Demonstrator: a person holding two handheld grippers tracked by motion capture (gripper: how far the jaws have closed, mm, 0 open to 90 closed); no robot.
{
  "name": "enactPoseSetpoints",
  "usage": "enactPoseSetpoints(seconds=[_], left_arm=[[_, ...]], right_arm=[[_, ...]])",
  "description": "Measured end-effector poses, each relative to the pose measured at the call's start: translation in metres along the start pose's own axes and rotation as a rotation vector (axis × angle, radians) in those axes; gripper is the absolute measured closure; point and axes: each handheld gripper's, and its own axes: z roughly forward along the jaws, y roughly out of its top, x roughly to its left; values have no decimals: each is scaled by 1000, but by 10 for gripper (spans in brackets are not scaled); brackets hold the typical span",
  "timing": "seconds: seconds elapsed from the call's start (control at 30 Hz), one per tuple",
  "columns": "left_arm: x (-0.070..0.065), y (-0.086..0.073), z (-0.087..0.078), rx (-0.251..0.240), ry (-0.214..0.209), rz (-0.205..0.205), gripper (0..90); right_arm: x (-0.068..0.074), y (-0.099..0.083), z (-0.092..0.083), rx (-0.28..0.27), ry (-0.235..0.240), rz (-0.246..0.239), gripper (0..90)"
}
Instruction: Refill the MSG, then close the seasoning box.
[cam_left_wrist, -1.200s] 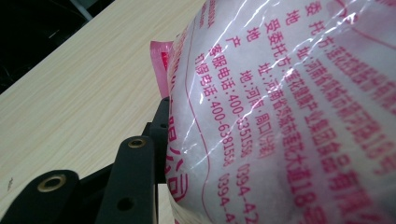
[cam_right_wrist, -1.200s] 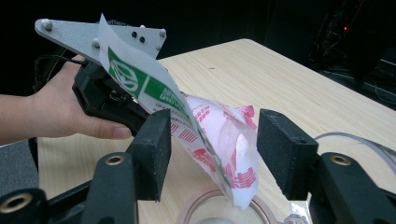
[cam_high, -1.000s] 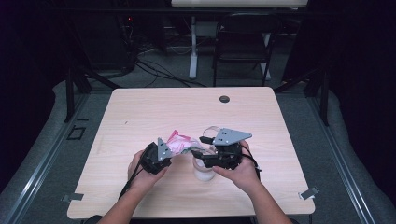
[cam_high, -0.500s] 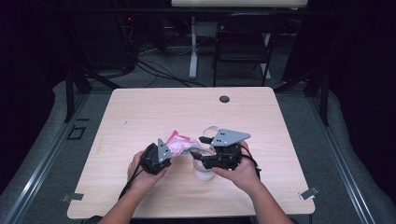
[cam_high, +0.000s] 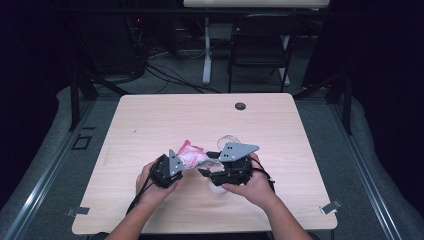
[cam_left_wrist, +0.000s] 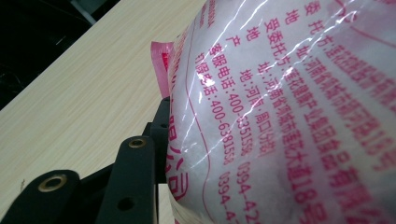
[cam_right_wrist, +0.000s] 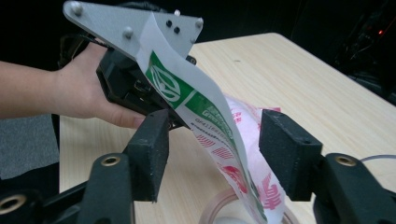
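Observation:
A clear plastic bag (cam_left_wrist: 289, 107) with pink and green print and white grains inside hangs above the table (cam_high: 150, 120) near its front edge. My left gripper (cam_high: 181, 166) is shut on the bag's upper edge and holds it up; in the left gripper view the bag presses against one black jaw and hides the other. My right gripper (cam_right_wrist: 217, 144) is open, its two jaws wide apart on either side of the bag's (cam_right_wrist: 205, 116) hanging lower part without touching it. A clear round container (cam_right_wrist: 219, 205) stands on the table right below the bag.
A second clear round object (cam_high: 228, 140) lies on the table just behind the right gripper. A small dark grommet (cam_high: 240, 106) sits near the far edge. A chair (cam_high: 260, 45) and cables stand beyond the table.

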Motion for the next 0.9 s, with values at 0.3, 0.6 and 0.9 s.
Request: enactPoseSetpoints(seconds=[0.3,0.6,0.9], left_arm=[[-3,1,-1,4,6,24,603],[-3,0,-2,-4,29,26,607],[-3,1,-5,-20,61,42,609]], right_arm=[[-1,-4,8,41,3,40,590],[-1,-8,13,74,15,70,768],[-2,-9,12,54,35,150,868]])
